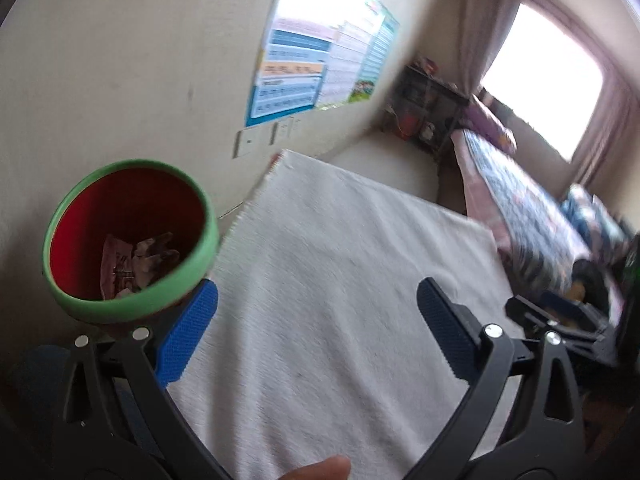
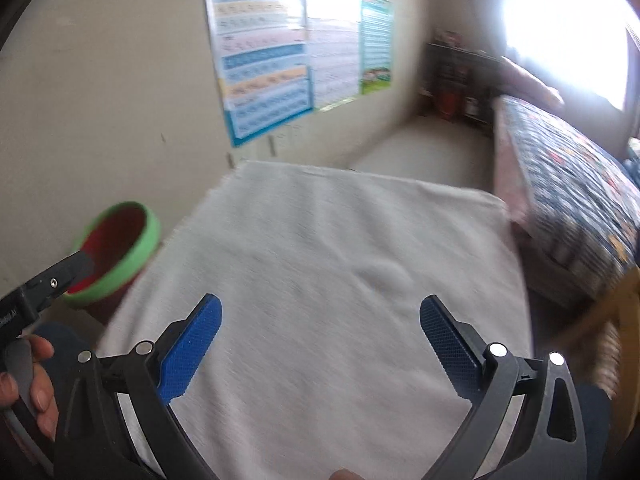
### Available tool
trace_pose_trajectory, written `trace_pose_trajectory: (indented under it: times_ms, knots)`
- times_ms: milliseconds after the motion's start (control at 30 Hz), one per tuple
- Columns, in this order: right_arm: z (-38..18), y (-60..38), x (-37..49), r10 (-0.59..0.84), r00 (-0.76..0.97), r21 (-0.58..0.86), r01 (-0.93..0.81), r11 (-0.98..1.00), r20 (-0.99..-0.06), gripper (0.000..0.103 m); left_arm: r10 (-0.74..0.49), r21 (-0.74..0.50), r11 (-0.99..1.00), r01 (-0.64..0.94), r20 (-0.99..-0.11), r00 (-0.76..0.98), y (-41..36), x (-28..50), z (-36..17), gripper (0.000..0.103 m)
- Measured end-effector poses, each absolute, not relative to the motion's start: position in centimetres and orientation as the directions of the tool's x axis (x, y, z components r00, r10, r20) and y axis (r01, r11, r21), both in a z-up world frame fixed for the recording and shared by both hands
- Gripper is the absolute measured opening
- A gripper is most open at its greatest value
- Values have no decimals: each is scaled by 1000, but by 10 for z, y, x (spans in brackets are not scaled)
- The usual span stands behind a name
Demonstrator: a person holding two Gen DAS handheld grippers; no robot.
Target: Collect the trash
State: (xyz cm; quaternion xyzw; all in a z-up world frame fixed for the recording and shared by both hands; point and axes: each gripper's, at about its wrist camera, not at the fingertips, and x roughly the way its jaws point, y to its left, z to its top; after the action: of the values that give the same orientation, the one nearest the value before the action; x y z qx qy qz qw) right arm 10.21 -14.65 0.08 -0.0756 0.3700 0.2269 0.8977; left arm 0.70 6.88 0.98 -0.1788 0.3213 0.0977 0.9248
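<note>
A red bin with a green rim (image 1: 132, 240) stands at the left edge of a white cloth-covered table (image 1: 340, 280). Crumpled wrappers (image 1: 136, 260) lie inside it. My left gripper (image 1: 316, 312) is open and empty, its left pad just beside the bin's rim. The bin also shows in the right wrist view (image 2: 120, 252), at the left. My right gripper (image 2: 320, 328) is open and empty above the cloth (image 2: 320, 260). The left gripper's tip (image 2: 60, 276) reaches toward the bin in the right wrist view.
A beige wall with posters (image 2: 280, 52) is behind the table. A bed with a patterned cover (image 2: 568, 184) stands at the right under a bright window (image 1: 540, 76). A dark shelf (image 1: 432, 108) stands in the far corner.
</note>
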Motion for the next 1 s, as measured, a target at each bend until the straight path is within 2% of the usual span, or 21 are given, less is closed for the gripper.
trace_pose_trajectory:
  times_ms: [233,467,700,1000]
  knots:
    - [-7,-195,79,273,673,11,-366,930,-687,96,16,-218,957,-194,-626,780,27,2,7,97]
    - [5,-212,67,287,707,39,-345,938,-647,96,-2,-183,972,-146,-631,776,11,6,0,97]
    - [6,-222,63,270,731,31,-323,946,-626,96,64,-112,980,-162,-595,801,-9,0,8,97]
    - [3,-218,63,268,739,3,-339,941,-618,96,55,-160,969,-191,-610,790,-3,2,3,98]
